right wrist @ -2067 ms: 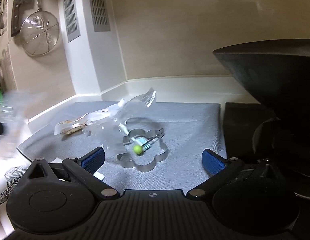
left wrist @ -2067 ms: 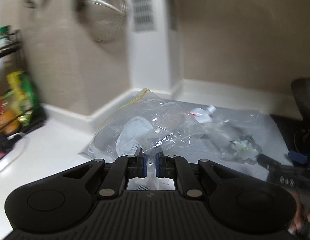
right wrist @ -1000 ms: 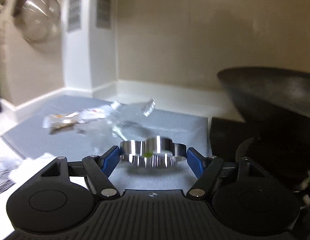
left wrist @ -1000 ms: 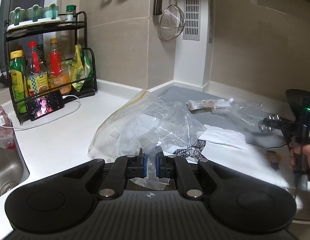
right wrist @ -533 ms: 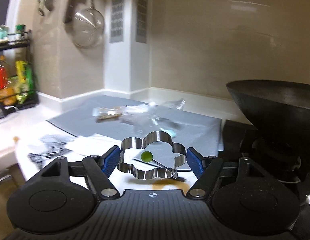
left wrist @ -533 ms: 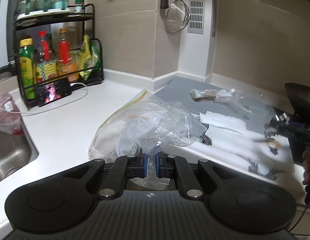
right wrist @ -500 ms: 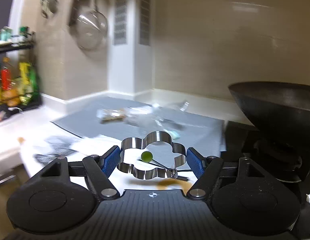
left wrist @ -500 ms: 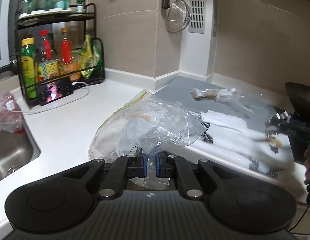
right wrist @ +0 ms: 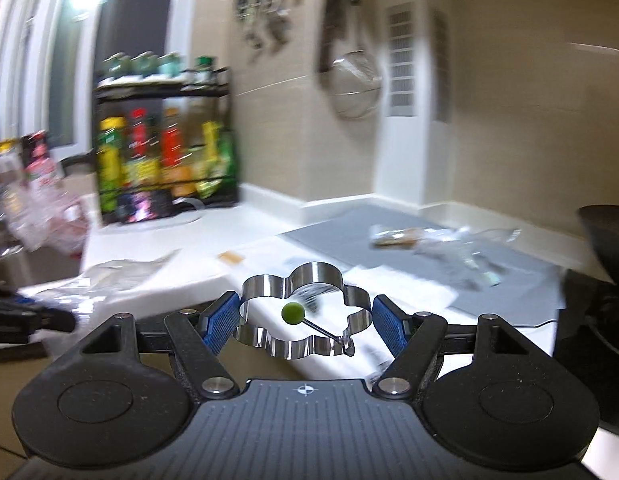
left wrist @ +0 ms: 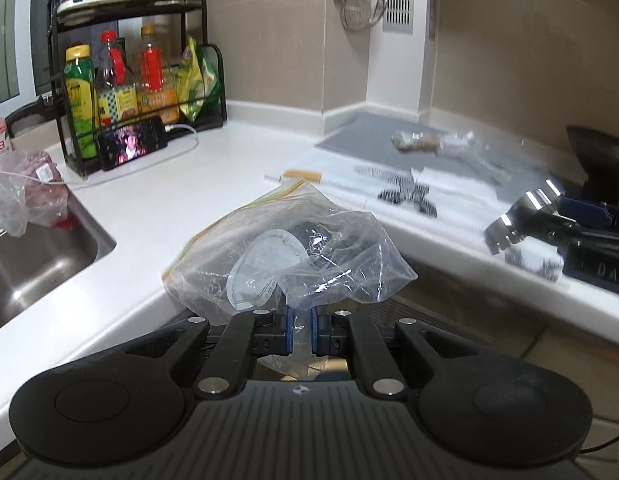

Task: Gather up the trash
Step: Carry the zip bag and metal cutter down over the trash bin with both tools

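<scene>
The left gripper pinches a clear plastic bag (crumpled), while the right gripper clamps a flower-shaped metal ring.

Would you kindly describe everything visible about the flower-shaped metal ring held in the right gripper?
The metal ring is a shiny, mirror-like steel band bent into a lobed flower outline, open through the middle. A thin wire handle runs inward from its lower right rim and ends in a small green ball. The right gripper holds it roughly level in the air, its blue-padded jaws pressed against the ring's left and right sides. It hangs in front of the white countertop edge. The left wrist view shows it blurred at far right.
</scene>
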Demonstrator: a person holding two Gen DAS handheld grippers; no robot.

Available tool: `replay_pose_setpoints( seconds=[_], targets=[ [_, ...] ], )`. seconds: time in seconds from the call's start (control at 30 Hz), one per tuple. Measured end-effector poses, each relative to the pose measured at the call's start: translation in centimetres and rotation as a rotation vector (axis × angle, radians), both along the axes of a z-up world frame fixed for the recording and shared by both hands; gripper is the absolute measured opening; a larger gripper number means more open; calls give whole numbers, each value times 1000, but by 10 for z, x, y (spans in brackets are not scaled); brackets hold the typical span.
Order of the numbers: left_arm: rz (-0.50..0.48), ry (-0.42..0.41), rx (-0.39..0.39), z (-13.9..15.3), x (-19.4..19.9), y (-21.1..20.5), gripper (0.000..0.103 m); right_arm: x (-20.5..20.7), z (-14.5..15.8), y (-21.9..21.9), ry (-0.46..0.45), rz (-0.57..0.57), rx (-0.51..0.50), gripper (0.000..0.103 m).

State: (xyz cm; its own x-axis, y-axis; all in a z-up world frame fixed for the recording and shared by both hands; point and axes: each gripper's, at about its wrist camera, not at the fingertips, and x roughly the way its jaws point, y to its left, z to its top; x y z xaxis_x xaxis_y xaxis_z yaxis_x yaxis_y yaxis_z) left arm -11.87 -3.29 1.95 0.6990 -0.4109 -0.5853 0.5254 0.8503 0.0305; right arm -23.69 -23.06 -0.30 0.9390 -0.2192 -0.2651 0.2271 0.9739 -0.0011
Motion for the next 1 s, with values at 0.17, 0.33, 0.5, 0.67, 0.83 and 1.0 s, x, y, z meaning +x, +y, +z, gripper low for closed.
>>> replay_pose_setpoints(
  seconds=[0.17,0.33,0.5,0.67,0.83,1.0],
  targets=[
    [-9,5,25,-12,-11,3,8,-4,-10,32,54,63,-24,75],
    [-12,39,62,-22,-18,0,9,-6,-23,51,112,112,-9,75],
    [-15,77,90,-30,-21,-1,8,-9,-34,63,156,140,16,75],
    [-10,120,109,-38,-17,0,8,-9,-43,70,193,156,26,75],
    [-14,129,120,-43,-16,-1,9,-5,-45,70,213,157,37,75],
    [-16,142,129,-47,-15,-3,9,-2,-49,72,231,164,40,75]
  ],
)
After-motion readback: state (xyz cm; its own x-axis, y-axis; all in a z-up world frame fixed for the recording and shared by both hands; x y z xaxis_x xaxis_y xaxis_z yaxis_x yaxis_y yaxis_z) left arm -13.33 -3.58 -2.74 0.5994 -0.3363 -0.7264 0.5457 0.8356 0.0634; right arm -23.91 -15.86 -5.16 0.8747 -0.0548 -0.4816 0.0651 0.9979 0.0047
